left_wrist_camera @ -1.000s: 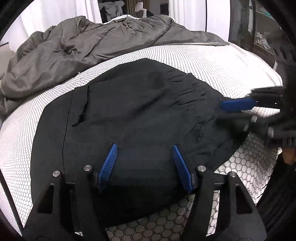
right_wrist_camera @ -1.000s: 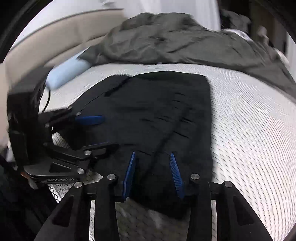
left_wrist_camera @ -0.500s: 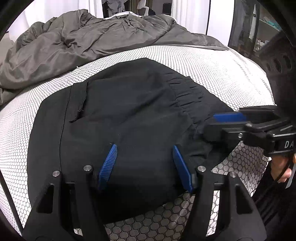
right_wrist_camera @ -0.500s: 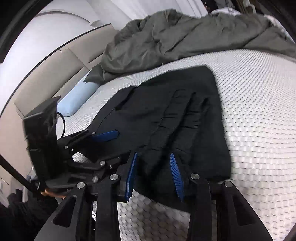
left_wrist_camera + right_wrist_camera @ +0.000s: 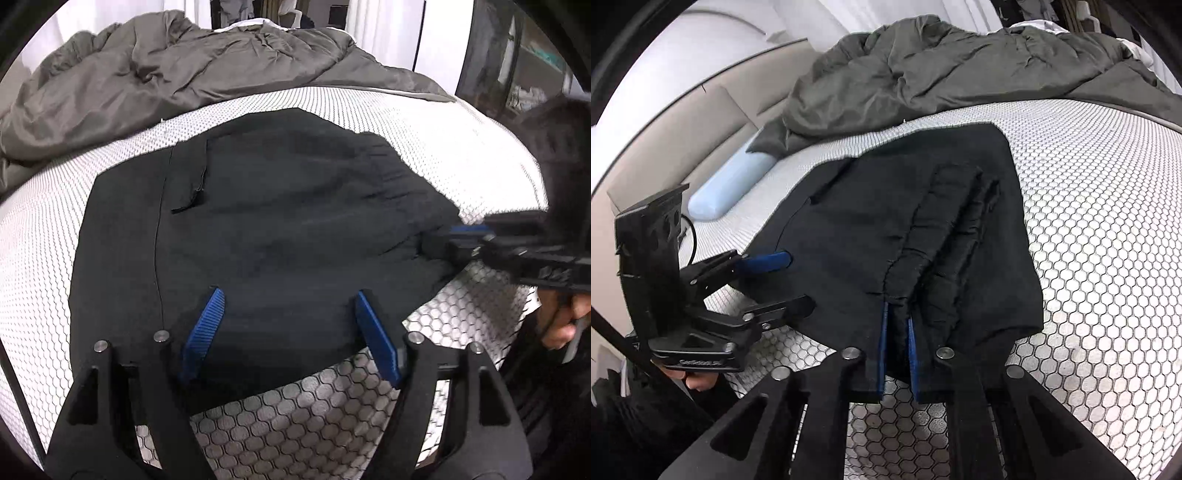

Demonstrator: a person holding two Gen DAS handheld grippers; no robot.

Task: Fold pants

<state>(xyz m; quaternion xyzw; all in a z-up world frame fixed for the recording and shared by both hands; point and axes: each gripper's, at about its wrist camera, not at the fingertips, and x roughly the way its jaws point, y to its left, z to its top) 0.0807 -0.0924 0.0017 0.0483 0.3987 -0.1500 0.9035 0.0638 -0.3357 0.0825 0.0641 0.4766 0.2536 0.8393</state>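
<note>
Left gripper (image 5: pixel 288 332), jaws opening astride the near edge of the partly folded black pants (image 5: pixel 277 221) on the mattress (image 5: pixel 443 140); right gripper (image 5: pixel 897 350), jaws closing on the gathered waistband; further folding remains.

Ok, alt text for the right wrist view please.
The right gripper is closing its blue fingers on a bunched fold at the near edge of black pants lying on a honeycomb-patterned mattress. The left gripper reaches in from the left, open over the pants' edge; a rumpled grey duvet lies behind.
</note>
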